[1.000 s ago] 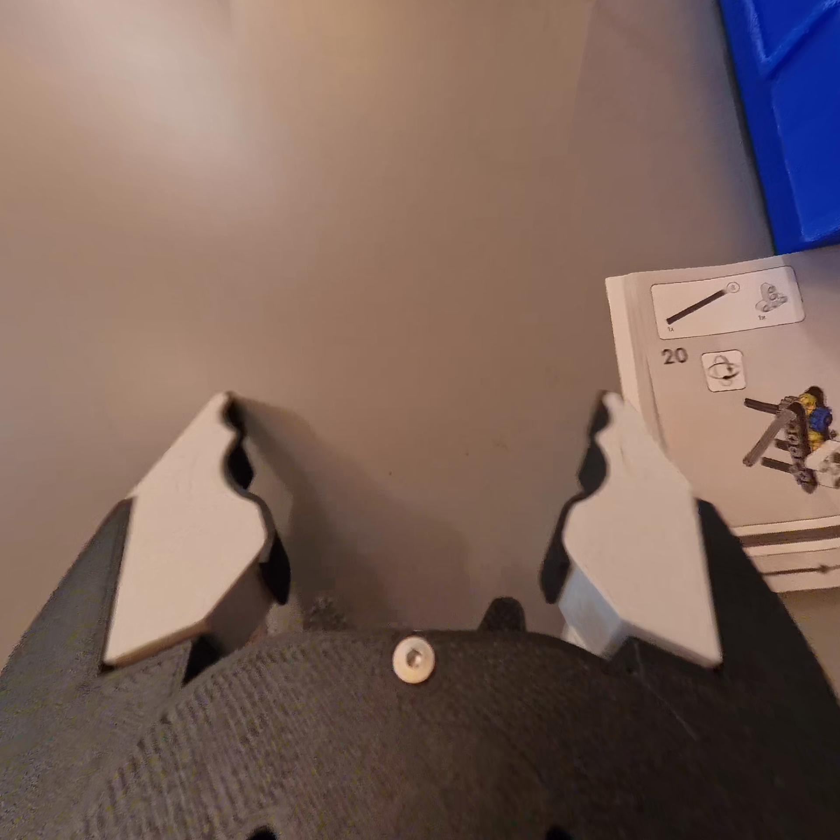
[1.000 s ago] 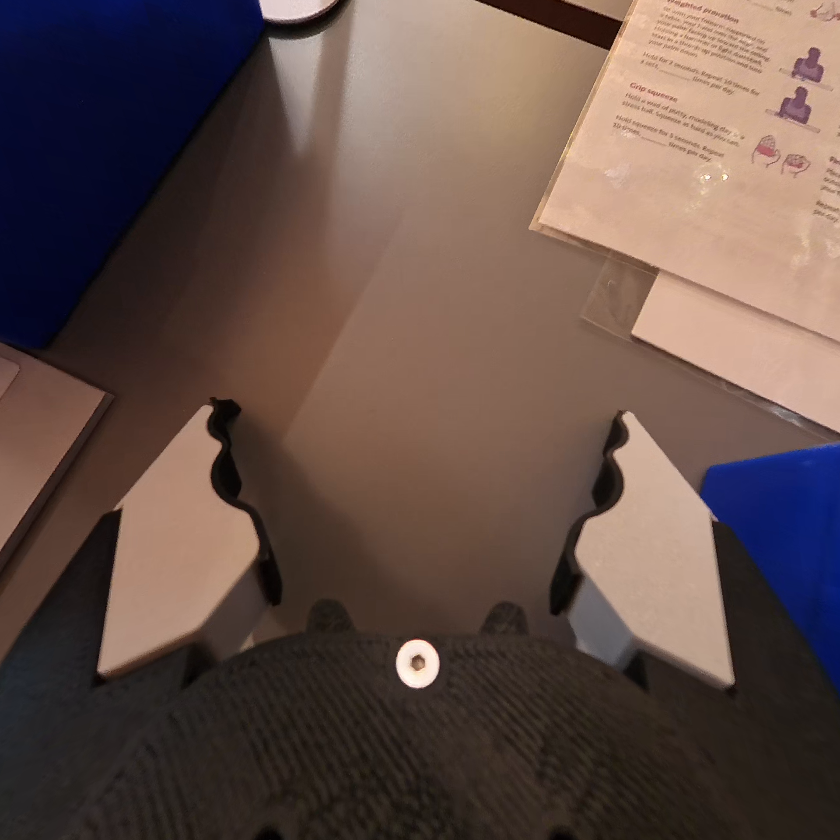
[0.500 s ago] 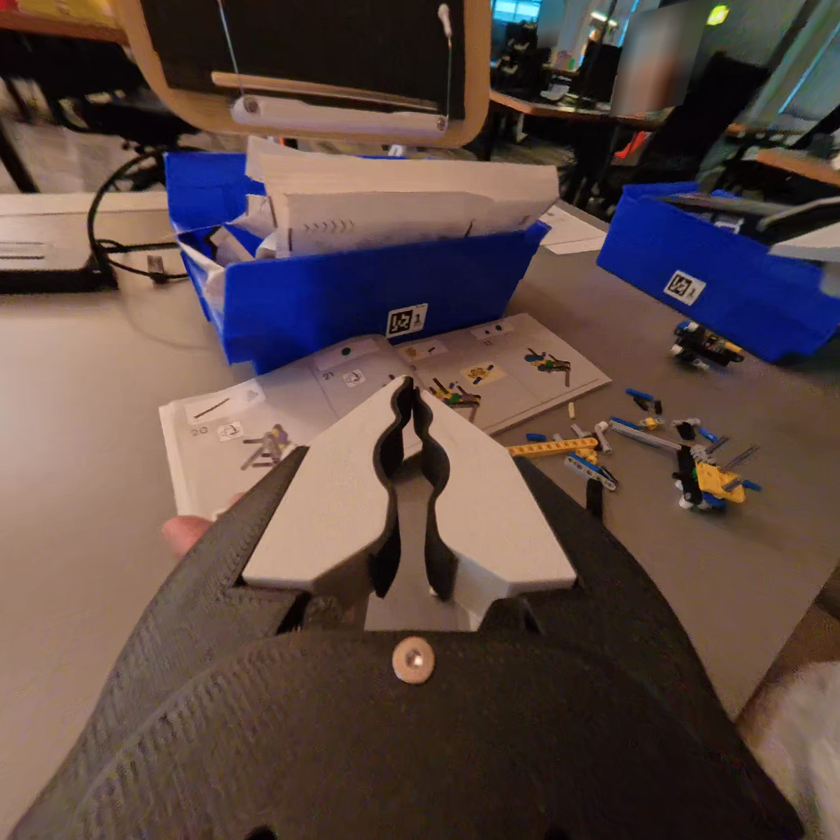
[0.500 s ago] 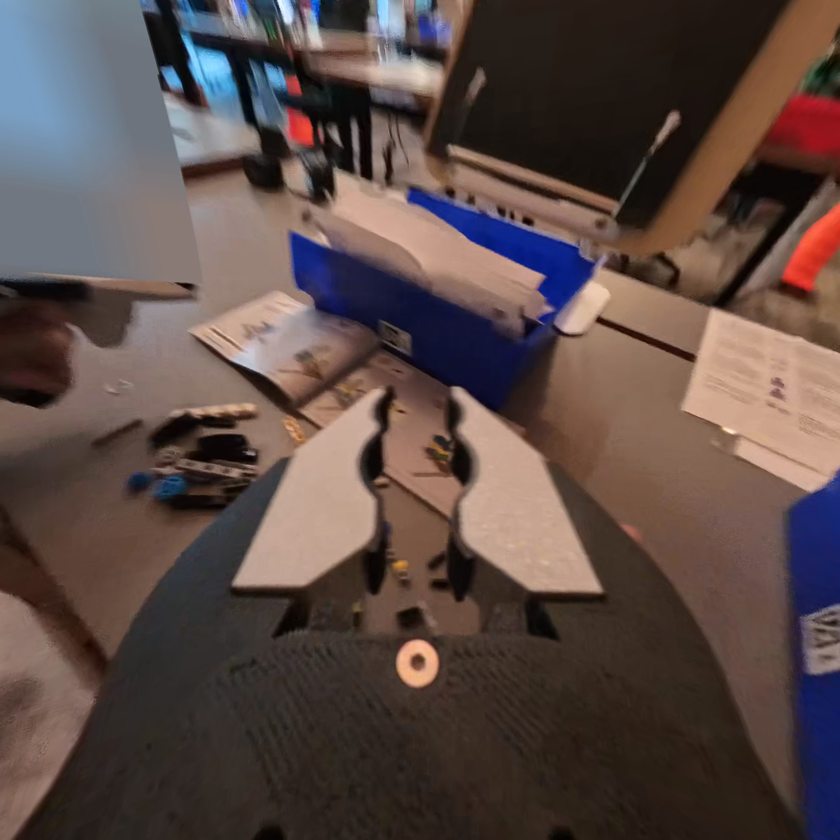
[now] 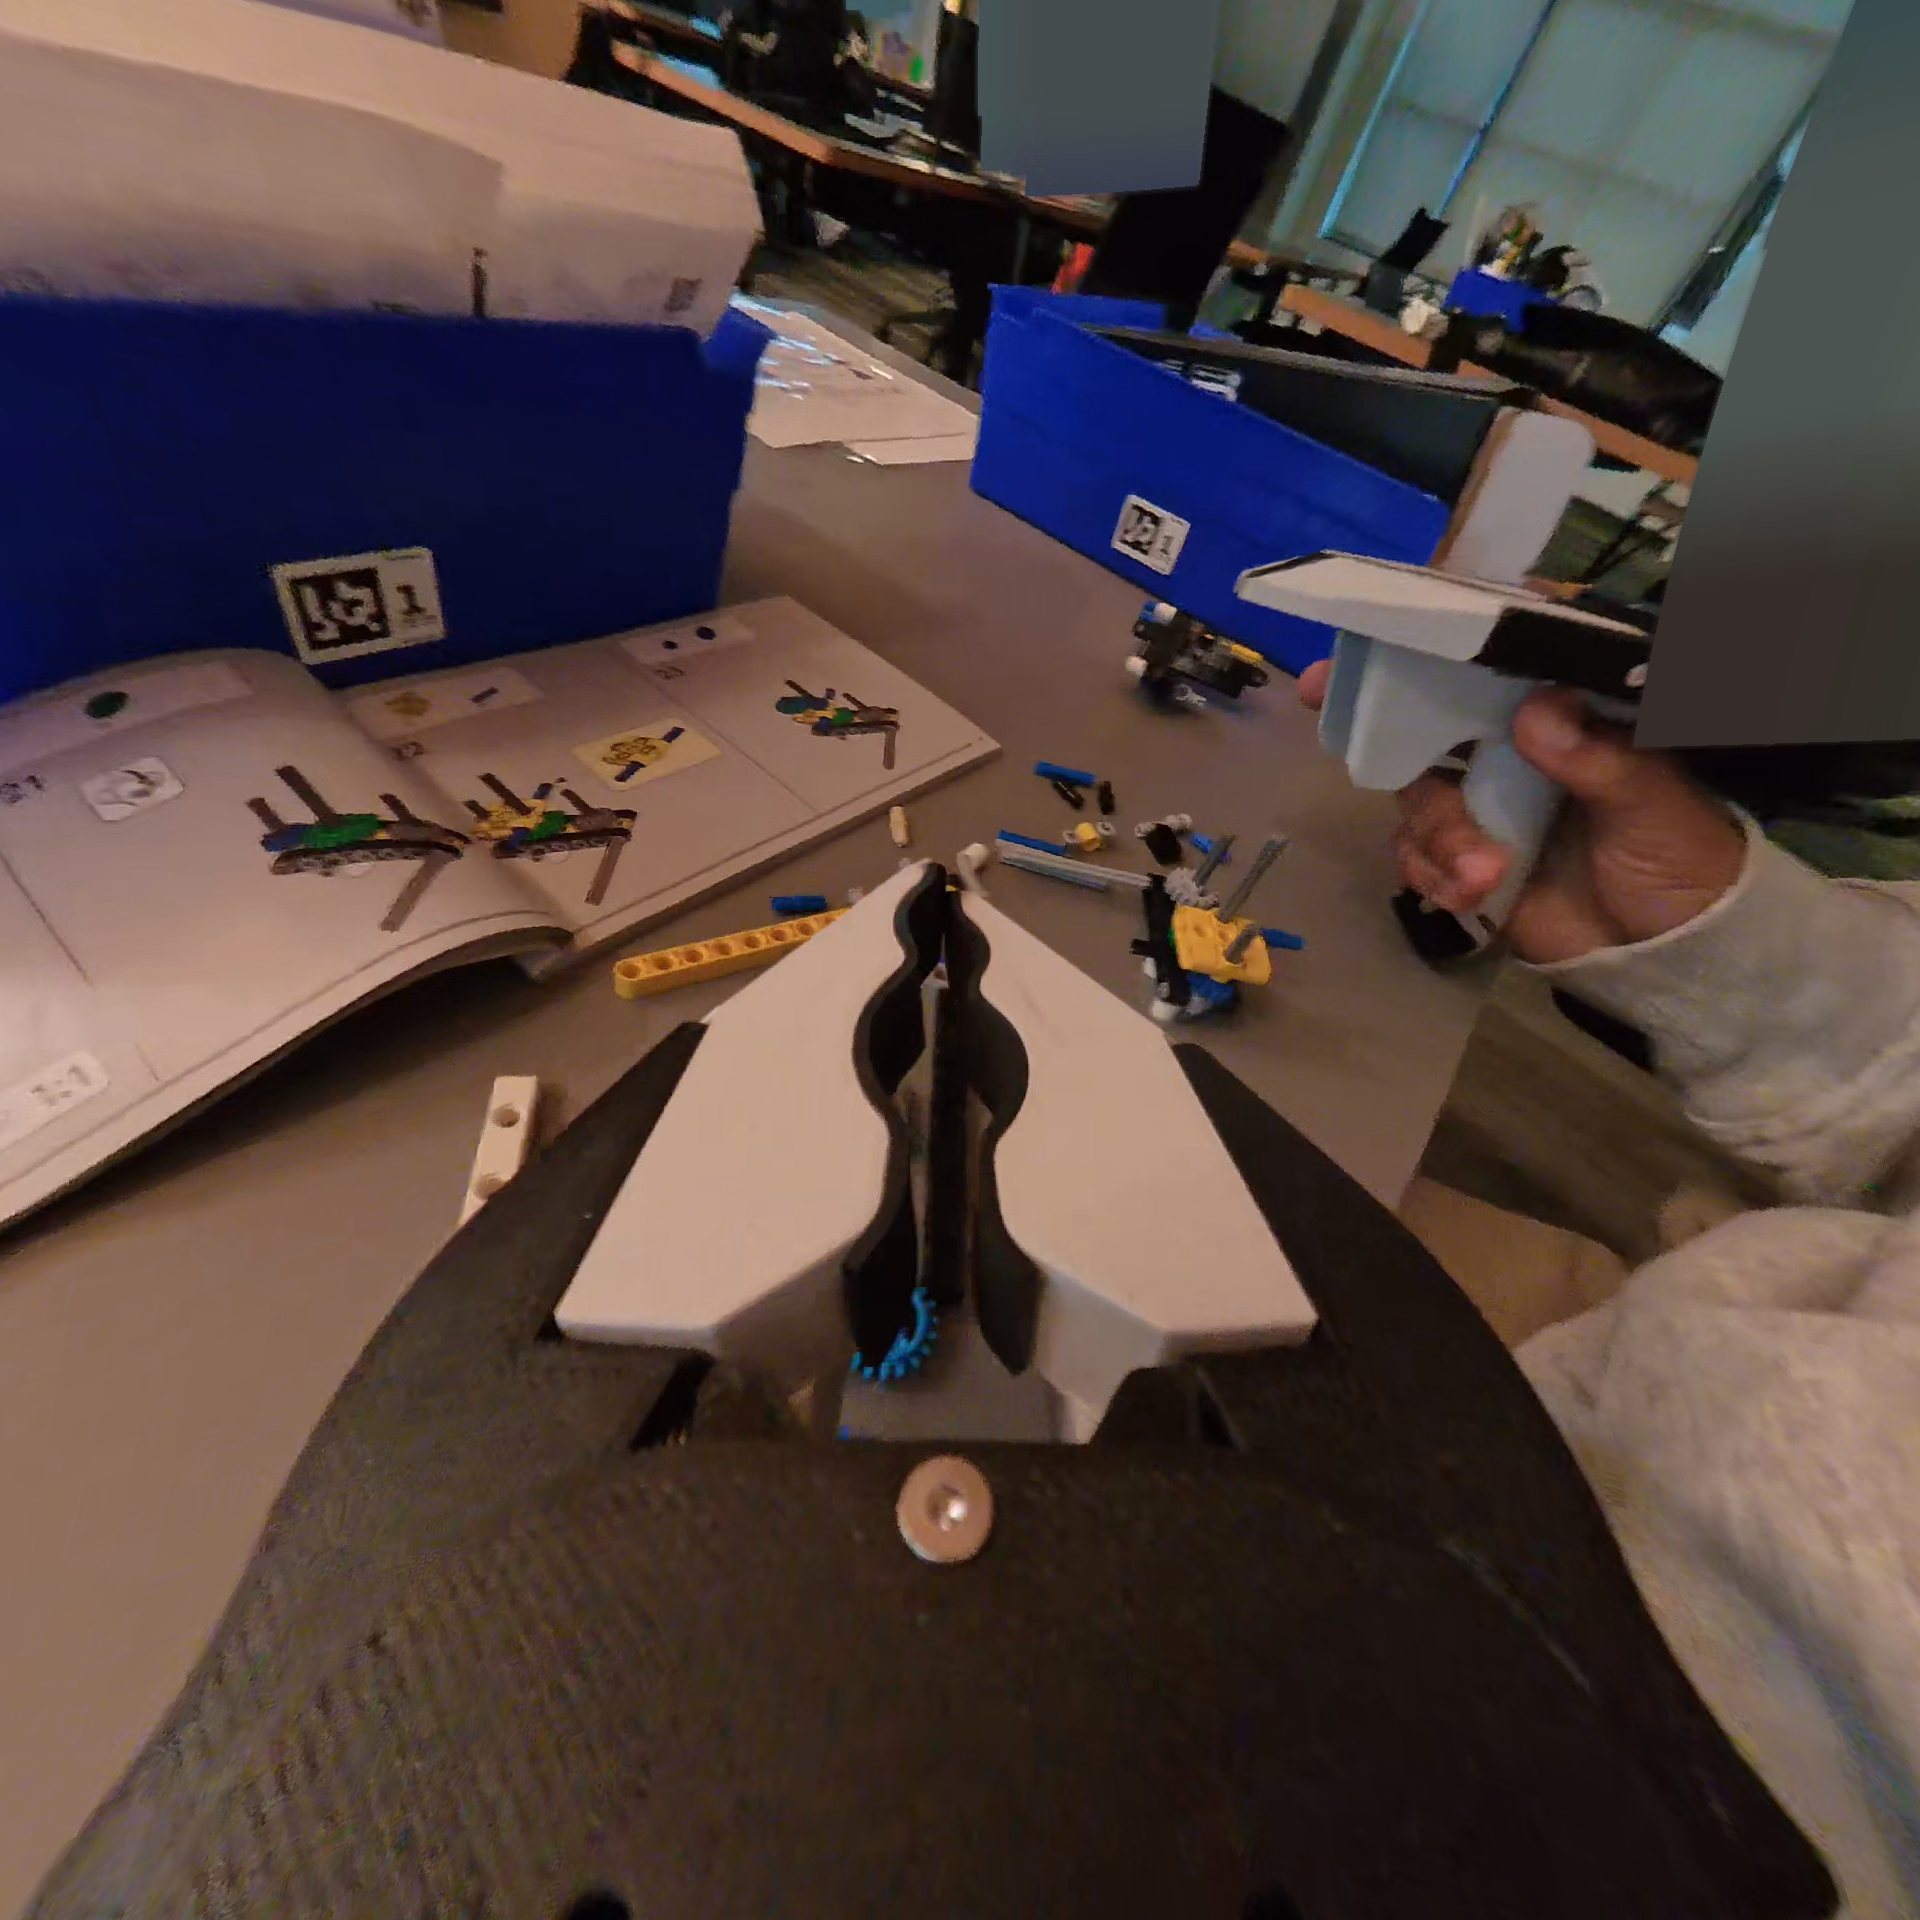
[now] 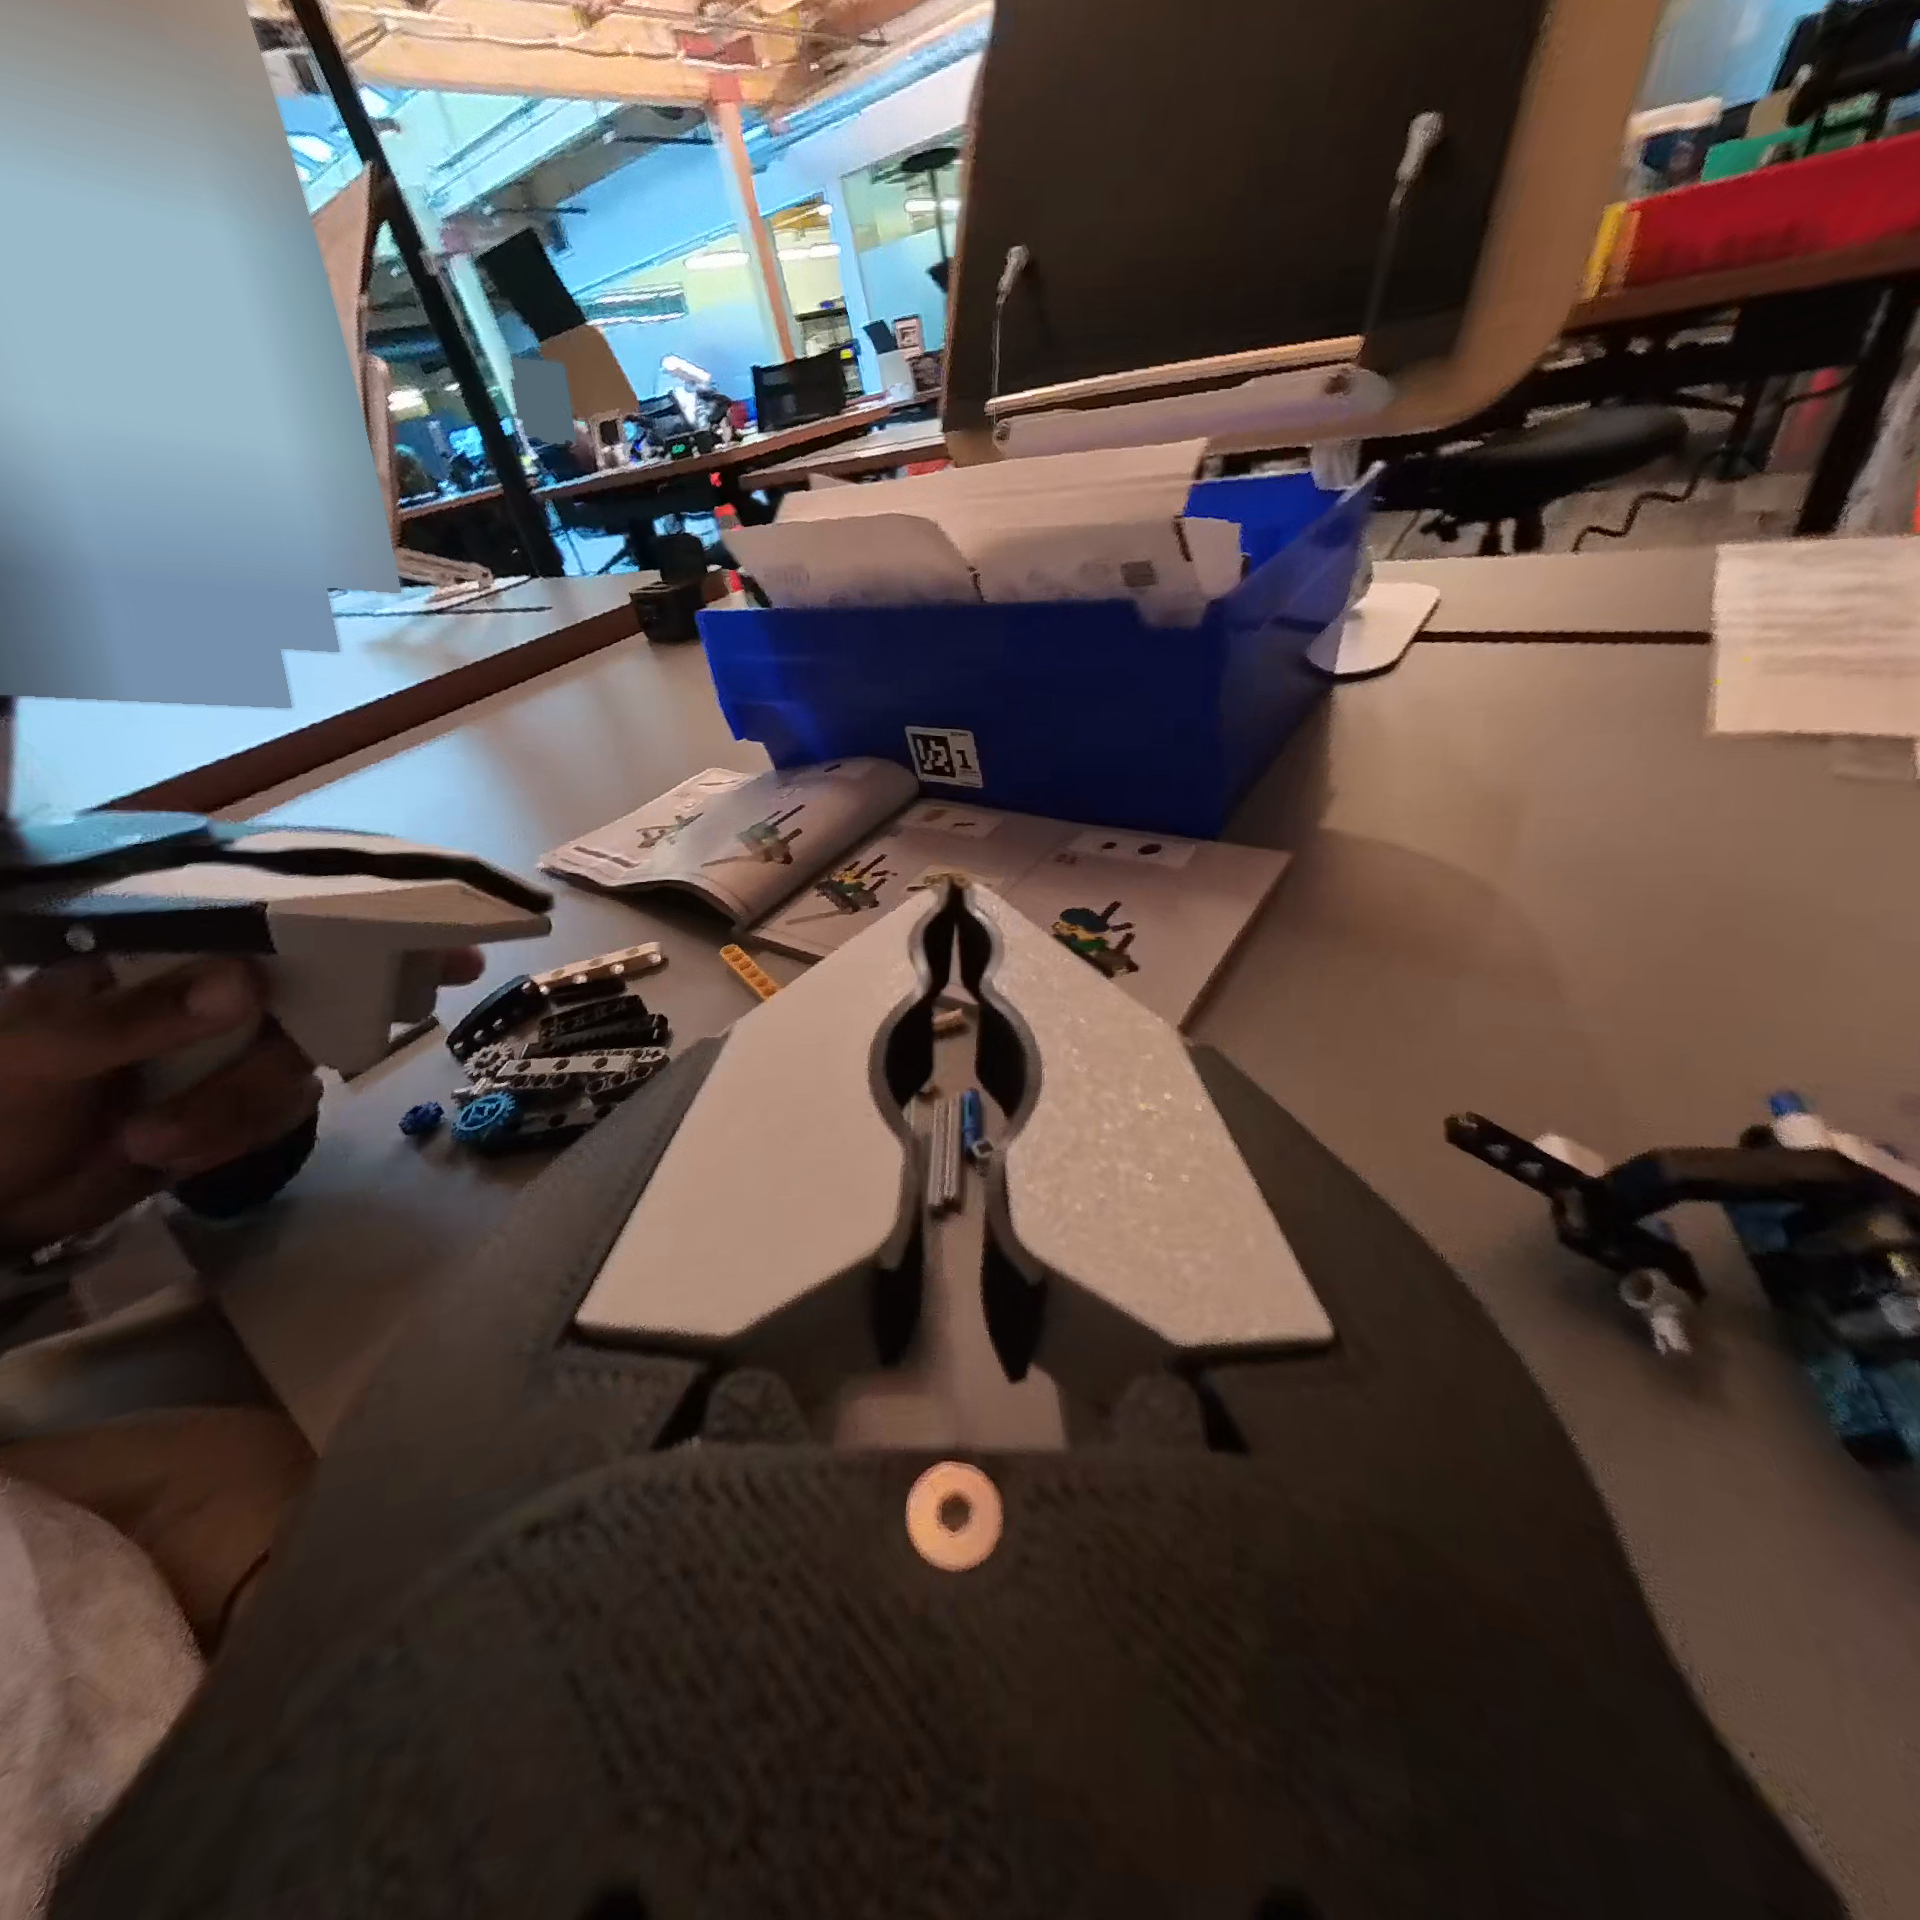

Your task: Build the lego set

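Note:
Loose Lego parts lie on the grey table (image 5: 1039, 582): a yellow beam (image 5: 727, 951), a yellow and blue part-built piece (image 5: 1210, 940), blue pins (image 5: 1070, 774) and a small dark assembly (image 5: 1195, 660). My left gripper (image 5: 940, 883) is shut and empty above the table, and a blue gear (image 5: 894, 1340) shows through the gap at its base. In the right wrist view it (image 6: 535, 904) hovers over black beams (image 6: 582, 1039) and gears. My right gripper (image 6: 954, 888) is shut and empty; a grey axle (image 6: 945, 1153) shows below it. It also shows in the left wrist view (image 5: 1247, 587), held by a hand (image 5: 1579, 831).
An open instruction booklet (image 5: 416, 810) lies before a blue bin (image 5: 364, 468) stuffed with paper. A second blue bin (image 5: 1195, 468) stands at the right. A white beam (image 5: 504, 1138) lies near my left fingers. A dark assembly (image 6: 1621, 1195) sits right of my right gripper. Some 15 cm of space lies between my two pairs of fingers. The small dark assembly (image 5: 1195, 660) sits 15 cm or so from the ends of my right fingers. Look for it in the right wrist view (image 6: 1793, 1292) too.
Both grippers were open and pointed down at the bare table; they have shut and tilted up to look across it. Since half a second ago both have moved nearer to the loose parts.

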### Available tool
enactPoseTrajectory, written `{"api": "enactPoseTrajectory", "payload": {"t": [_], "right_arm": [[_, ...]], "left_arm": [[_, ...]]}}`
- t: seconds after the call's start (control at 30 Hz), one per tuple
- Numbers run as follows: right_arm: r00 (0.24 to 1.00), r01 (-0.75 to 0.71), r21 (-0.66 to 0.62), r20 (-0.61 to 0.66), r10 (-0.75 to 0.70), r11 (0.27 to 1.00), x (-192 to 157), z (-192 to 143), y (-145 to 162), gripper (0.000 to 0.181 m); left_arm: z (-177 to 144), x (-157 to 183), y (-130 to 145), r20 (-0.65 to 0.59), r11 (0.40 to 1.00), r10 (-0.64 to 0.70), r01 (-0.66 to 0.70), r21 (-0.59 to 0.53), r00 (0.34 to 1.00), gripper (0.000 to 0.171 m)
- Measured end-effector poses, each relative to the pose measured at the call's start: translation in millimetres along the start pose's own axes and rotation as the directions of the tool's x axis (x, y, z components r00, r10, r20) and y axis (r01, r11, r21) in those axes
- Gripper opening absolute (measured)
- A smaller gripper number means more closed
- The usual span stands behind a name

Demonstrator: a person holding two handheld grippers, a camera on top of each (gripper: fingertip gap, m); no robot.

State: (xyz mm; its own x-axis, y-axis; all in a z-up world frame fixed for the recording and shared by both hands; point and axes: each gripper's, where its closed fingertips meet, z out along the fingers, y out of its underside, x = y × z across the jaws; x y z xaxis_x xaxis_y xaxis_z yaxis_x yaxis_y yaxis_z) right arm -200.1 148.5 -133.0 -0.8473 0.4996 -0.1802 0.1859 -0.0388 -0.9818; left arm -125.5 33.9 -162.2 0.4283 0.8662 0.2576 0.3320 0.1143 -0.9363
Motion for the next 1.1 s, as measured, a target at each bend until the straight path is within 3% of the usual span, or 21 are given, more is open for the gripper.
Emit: {"api": "enactPoseTrajectory", "payload": {"t": [0.2, 0.4, 0.63, 0.8, 0.83, 0.97, 1.1], "right_arm": [[0.997, -0.074, -0.015, -0.012, 0.074, 0.997, 9, -1, 2, 0.0], [0.997, 0.048, -0.041, -0.054, -0.05, 0.998, 16, -1, 5, 0.0], [0.997, 0.078, -0.051, 0.007, -0.078, 0.996, 13, -4, 6, 0.0], [0.991, 0.113, -0.049, 0.073, -0.109, 0.992, 2, -6, 8, 0.0], [0.991, 0.116, -0.051, 0.073, -0.112, 0.992, 2, -7, 8, 0.002], [0.99, 0.127, -0.1, 0.075, -0.119, 0.987, 0, -5, 16, 0.028], [0.989, 0.147, -0.128, 0.051, -0.141, 0.981, 1, -2, 20, 0.046]], "left_arm": [[-1, 2, 1, 0.0, 0.998, -0.059, 0.059, 0.001, 0.998, 0.0], [-9, 14, 3, -0.118, 1.0, -0.008, 0.008, -0.003, 0.993, 0.0], [-3, 25, 1, -0.161, 0.999, -0.038, 0.041, 0.018, 0.986, 0.0], [4, 45, 7, -0.213, 0.996, -0.074, 0.062, -0.063, 0.974, 0.0], [4, 48, 7, -0.223, 0.996, -0.074, 0.063, -0.058, 0.972, 0.0], [-1, 28, -20, -0.062, 0.991, -0.028, 0.036, 0.131, 0.998, 0.005], [-4, 29, -20, -0.074, 0.99, -0.018, 0.028, 0.135, 0.997, 0.008]]}}
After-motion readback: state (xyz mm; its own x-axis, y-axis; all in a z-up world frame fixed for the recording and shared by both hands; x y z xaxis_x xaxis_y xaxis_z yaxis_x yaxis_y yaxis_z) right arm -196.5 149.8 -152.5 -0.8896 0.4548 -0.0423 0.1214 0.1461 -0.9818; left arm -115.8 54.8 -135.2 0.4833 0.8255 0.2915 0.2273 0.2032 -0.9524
